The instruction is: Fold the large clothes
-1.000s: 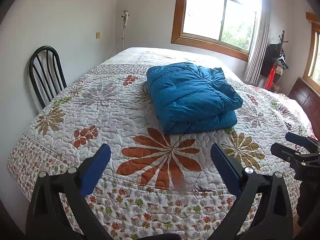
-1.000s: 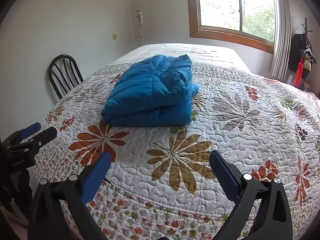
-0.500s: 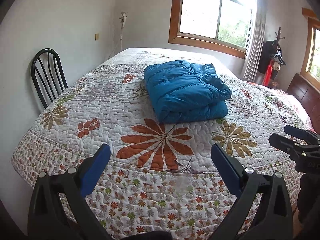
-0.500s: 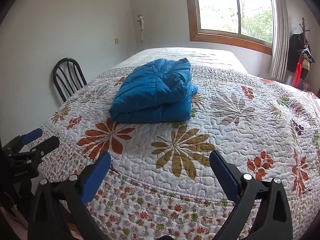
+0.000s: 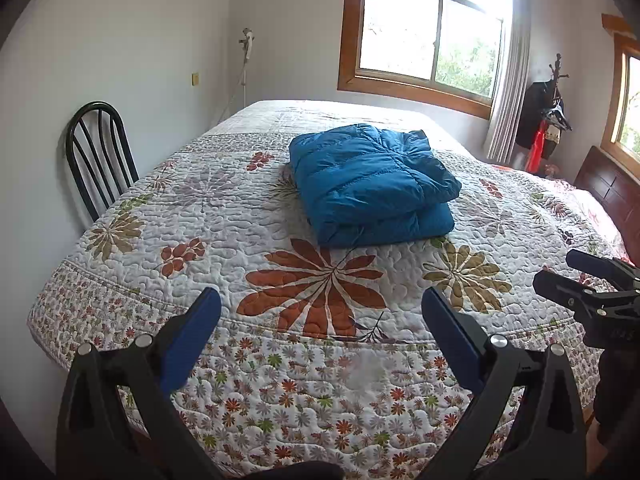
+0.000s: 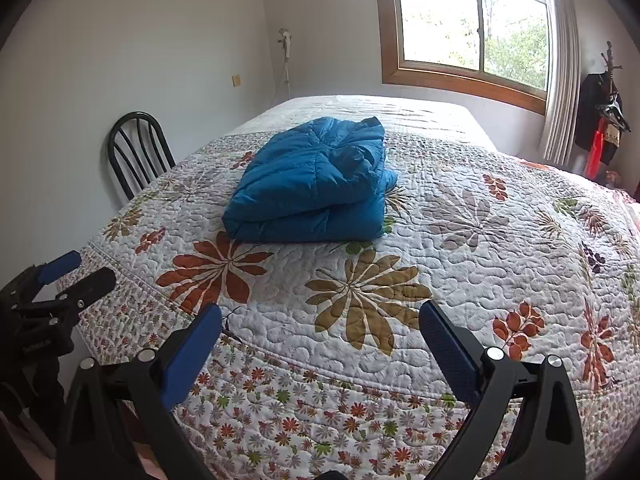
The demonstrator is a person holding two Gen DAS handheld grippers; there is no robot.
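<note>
Apparently done: jacket [image 5: 372, 184] lies folded mid-bed [image 5: 224, 216]. Both tongs, left [image 5: 320, 320] and right [image 6: 320, 328], wide, empty, well short of it.

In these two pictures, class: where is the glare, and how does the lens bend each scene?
Left wrist view: the window blows out white at its top right, and the bed bulges, with dark corners. Right wrist view: the window is bright but the trees show; same bulge. The jacket is sharp in both.
</note>
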